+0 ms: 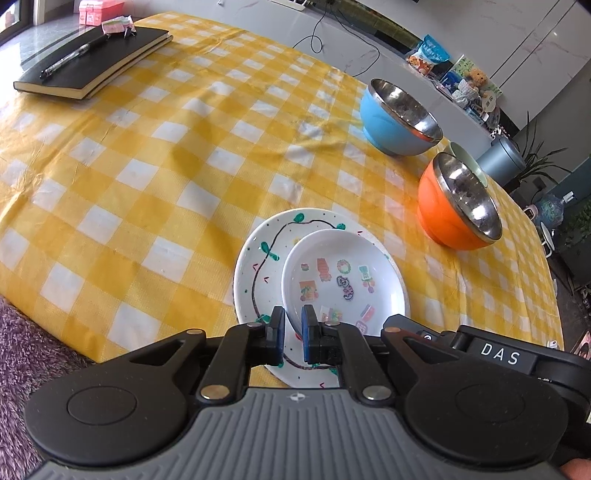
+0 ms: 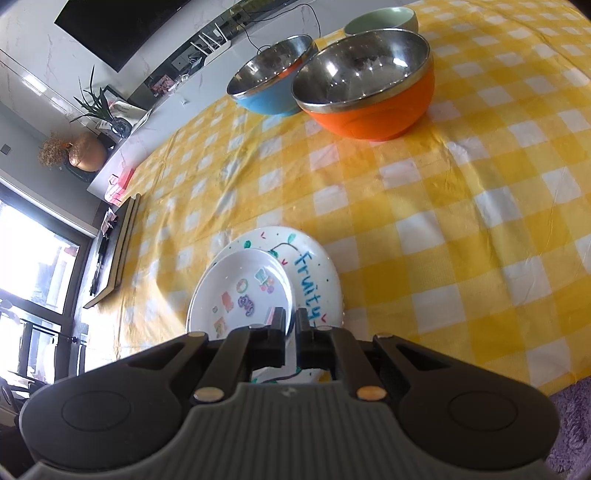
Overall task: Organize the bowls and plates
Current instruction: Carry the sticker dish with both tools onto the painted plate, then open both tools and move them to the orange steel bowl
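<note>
A small white sticker plate (image 1: 343, 280) rests on a larger white plate (image 1: 258, 266) with drawn vines and the word "fruity", near the table's front edge. My left gripper (image 1: 293, 325) is shut on the small plate's near left rim. My right gripper (image 2: 290, 325) is shut on the same small plate's (image 2: 240, 291) right rim, over the large plate (image 2: 314, 273). An orange steel bowl (image 1: 458, 206) (image 2: 369, 85), a blue steel bowl (image 1: 399, 114) (image 2: 269, 77) and a pale green bowl (image 2: 380, 18) stand farther back.
The yellow checked tablecloth (image 1: 166, 166) covers the table. A black notebook (image 1: 92, 59) with a pen lies at the far left. A purple rug (image 1: 22, 350) lies below the front edge. A cabinet with clutter (image 1: 454, 77) runs behind.
</note>
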A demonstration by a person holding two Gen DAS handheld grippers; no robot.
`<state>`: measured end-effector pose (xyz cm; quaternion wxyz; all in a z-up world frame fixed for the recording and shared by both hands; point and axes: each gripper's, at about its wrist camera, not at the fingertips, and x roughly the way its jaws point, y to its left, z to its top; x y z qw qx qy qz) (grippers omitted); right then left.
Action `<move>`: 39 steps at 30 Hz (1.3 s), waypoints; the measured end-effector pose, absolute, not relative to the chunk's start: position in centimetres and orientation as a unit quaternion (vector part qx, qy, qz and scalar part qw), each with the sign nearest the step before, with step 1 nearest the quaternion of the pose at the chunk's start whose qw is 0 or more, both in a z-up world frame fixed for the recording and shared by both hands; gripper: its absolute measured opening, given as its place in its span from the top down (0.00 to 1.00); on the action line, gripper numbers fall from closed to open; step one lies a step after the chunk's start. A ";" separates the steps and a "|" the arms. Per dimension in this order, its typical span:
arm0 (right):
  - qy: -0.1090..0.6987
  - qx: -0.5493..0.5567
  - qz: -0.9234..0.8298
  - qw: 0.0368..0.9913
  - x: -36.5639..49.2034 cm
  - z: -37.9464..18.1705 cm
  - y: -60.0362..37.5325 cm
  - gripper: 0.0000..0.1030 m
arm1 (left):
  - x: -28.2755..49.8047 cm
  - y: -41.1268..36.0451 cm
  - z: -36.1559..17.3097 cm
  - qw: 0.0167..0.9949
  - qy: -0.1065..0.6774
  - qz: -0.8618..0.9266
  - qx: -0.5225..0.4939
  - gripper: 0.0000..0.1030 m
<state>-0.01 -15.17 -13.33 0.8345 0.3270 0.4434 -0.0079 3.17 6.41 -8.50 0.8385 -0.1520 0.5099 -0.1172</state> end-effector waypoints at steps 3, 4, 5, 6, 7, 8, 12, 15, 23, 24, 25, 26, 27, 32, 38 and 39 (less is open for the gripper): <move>0.445 0.329 -0.010 0.833 -0.1 -13.5 -15.3 0.98 | 3.3 6.5 -8.6 0.837 0.511 -0.116 -0.156 0.91; 0.446 0.329 -0.010 0.832 -0.1 -13.5 -15.3 0.98 | 3.4 6.5 -8.7 0.837 0.512 -0.113 -0.156 0.91; 0.447 0.330 -0.010 0.831 -0.1 -13.6 -15.3 0.98 | 3.4 6.6 -8.8 0.838 0.512 -0.110 -0.156 0.91; 0.447 0.331 -0.009 0.831 0.0 -13.6 -15.3 0.98 | 3.4 6.7 -8.8 0.838 0.512 -0.109 -0.157 0.91; 0.448 0.330 -0.008 0.831 0.0 -13.6 -15.3 0.98 | 3.5 6.7 -8.9 0.837 0.512 -0.108 -0.158 0.91; 0.448 0.329 -0.008 0.831 0.1 -13.6 -15.2 0.98 | 3.5 6.8 -8.9 0.837 0.512 -0.108 -0.159 0.91; 0.453 0.327 -0.009 0.829 0.4 -13.9 -15.0 0.98 | 3.5 6.8 -8.9 0.839 0.510 -0.107 -0.155 0.91; 0.454 0.328 -0.006 0.828 0.4 -14.0 -15.0 0.94 | 3.6 6.7 -8.8 0.841 0.509 -0.106 -0.151 0.91; 0.438 0.305 -0.007 0.846 0.1 -12.9 -15.0 0.87 | 3.4 6.7 -7.9 0.851 0.498 -0.101 -0.135 0.74; 0.435 0.301 -0.007 0.849 0.0 -12.8 -15.0 0.84 | 3.3 6.8 -7.6 0.853 0.495 -0.100 -0.133 0.73; 0.432 0.298 -0.007 0.851 -0.1 -12.6 -15.1 0.84 | 3.3 6.8 -7.4 0.855 0.492 -0.101 -0.132 0.72; 0.428 0.295 -0.008 0.854 -0.2 -12.4 -15.2 0.84 | 3.3 6.8 -7.3 0.857 0.489 -0.100 -0.131 0.71; 0.425 0.293 -0.009 0.856 -0.2 -12.2 -15.2 0.83 | 3.2 6.8 -7.1 0.858 0.487 -0.099 -0.129 0.71; 0.408 0.284 -0.014 0.868 -0.3 -11.4 -15.9 0.78 | 3.2 6.2 -6.0 0.867 0.472 -0.105 -0.121 0.70; 0.381 0.263 -0.037 0.886 -0.5 -10.0 -17.3 0.74 | 3.6 4.4 -4.7 0.875 0.452 -0.134 -0.108 0.68; 0.376 0.258 -0.042 0.889 -0.6 -9.8 -17.6 0.72 | 3.8 3.9 -4.5 0.876 0.450 -0.138 -0.105 0.68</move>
